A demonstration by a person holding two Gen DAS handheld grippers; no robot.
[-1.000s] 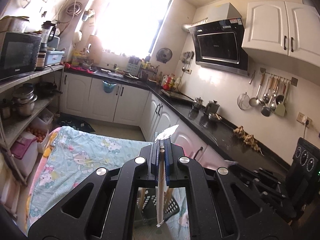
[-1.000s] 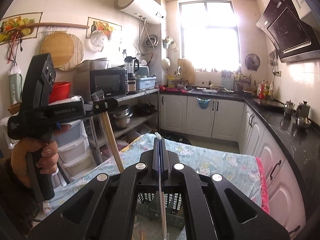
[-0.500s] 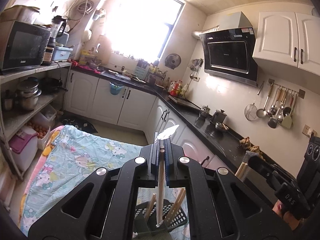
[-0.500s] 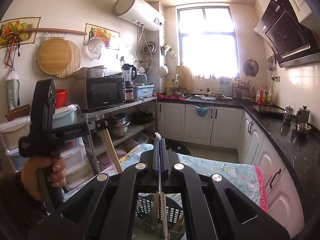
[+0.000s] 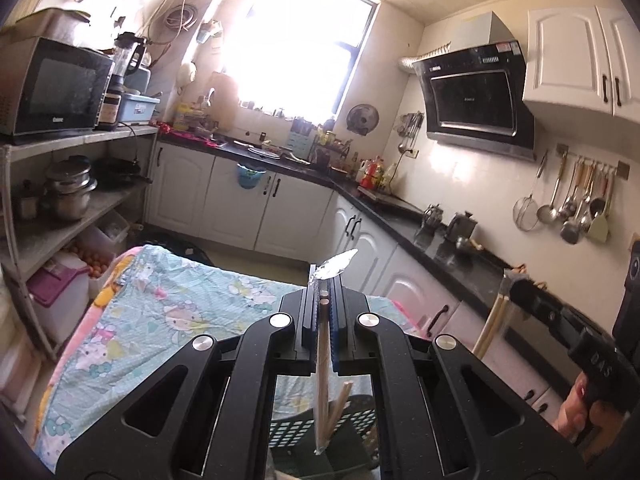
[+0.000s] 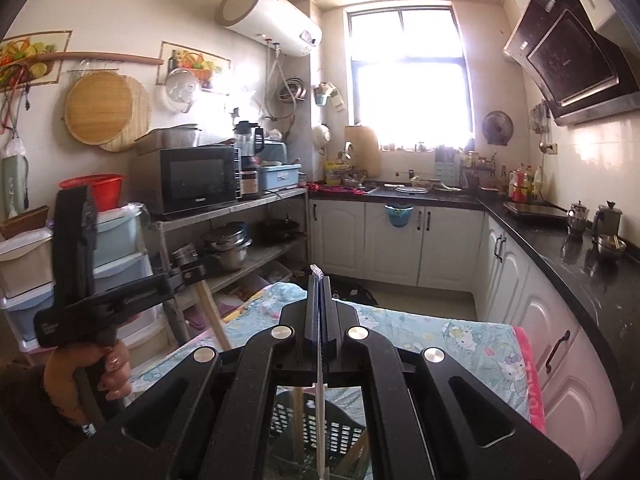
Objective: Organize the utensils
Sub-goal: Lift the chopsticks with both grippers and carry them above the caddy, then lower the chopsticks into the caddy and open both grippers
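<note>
Left gripper (image 5: pixel 325 312) clenched on wrapped chopsticks (image 5: pixel 322 380) – right gripper (image 6: pixel 320 304) grips a thin clear-wrapped stick (image 6: pixel 320 412); only the right view shows the water heater (image 6: pixel 268 24), at 11 o'clock.

Kitchen surfaces: matt plastic, pale wood, printed cloth, gloss stone.

Left hand-held gripper (image 5: pixel 324 300): matt black plastic, bright metal screws; holds pale wooden chopsticks (image 5: pixel 322 376) in clear crinkled wrap. Basket (image 6: pixel 320 420): dark perforated plastic. Table cloth (image 5: pixel 160 320): soft cartoon-print cotton, matt. Worktop (image 6: pixel 580 264): glossy black stone. Pots (image 5: pixel 70 188): dull steel. Cabinet doors (image 6: pixel 400 236): smooth white.
</note>
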